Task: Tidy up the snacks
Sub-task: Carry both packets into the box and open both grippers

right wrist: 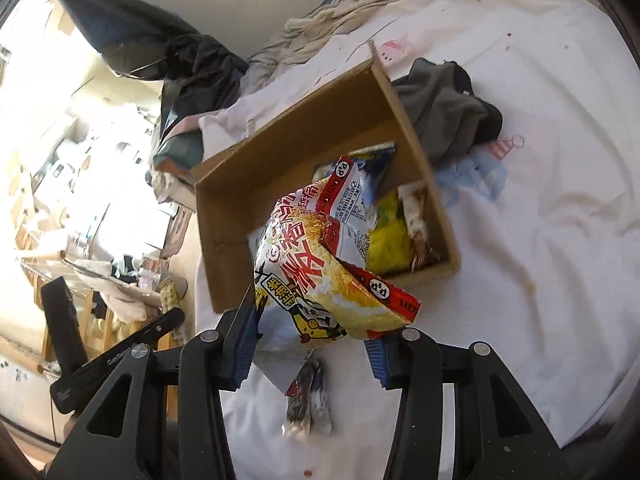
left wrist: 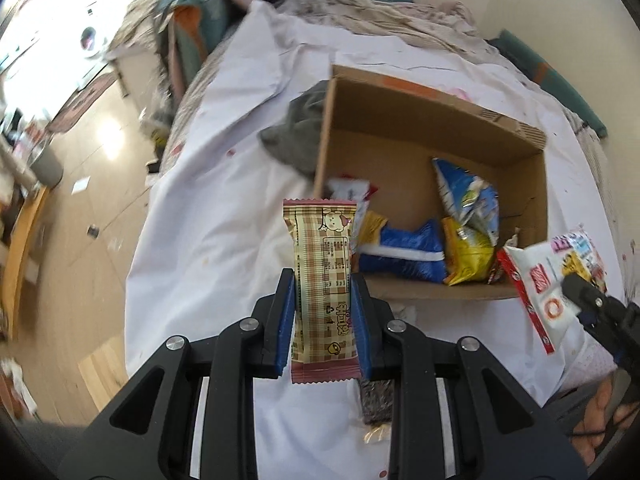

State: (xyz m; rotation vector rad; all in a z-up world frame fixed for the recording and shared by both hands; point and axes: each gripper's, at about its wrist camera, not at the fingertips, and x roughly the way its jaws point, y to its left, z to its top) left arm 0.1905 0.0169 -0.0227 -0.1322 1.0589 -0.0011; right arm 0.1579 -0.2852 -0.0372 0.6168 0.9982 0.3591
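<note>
Beige-checked snack bar (left wrist: 322, 280), red-white-yellow chip bag (right wrist: 320, 264), brown cardboard box (left wrist: 404, 128).

the cardboard box (left wrist: 424, 152) is matt brown paperboard. the snack bar wrapper (left wrist: 322, 280) is glossy printed film with crimped ends, and the chip bag (right wrist: 320, 272) is shiny crinkled foil. the left gripper (left wrist: 323, 320) and right gripper (right wrist: 312, 344) are matt black plastic with blue ribbed pads and bright metal pins. the bedsheet (right wrist: 540, 200) is soft, wrinkled white cloth.
</note>
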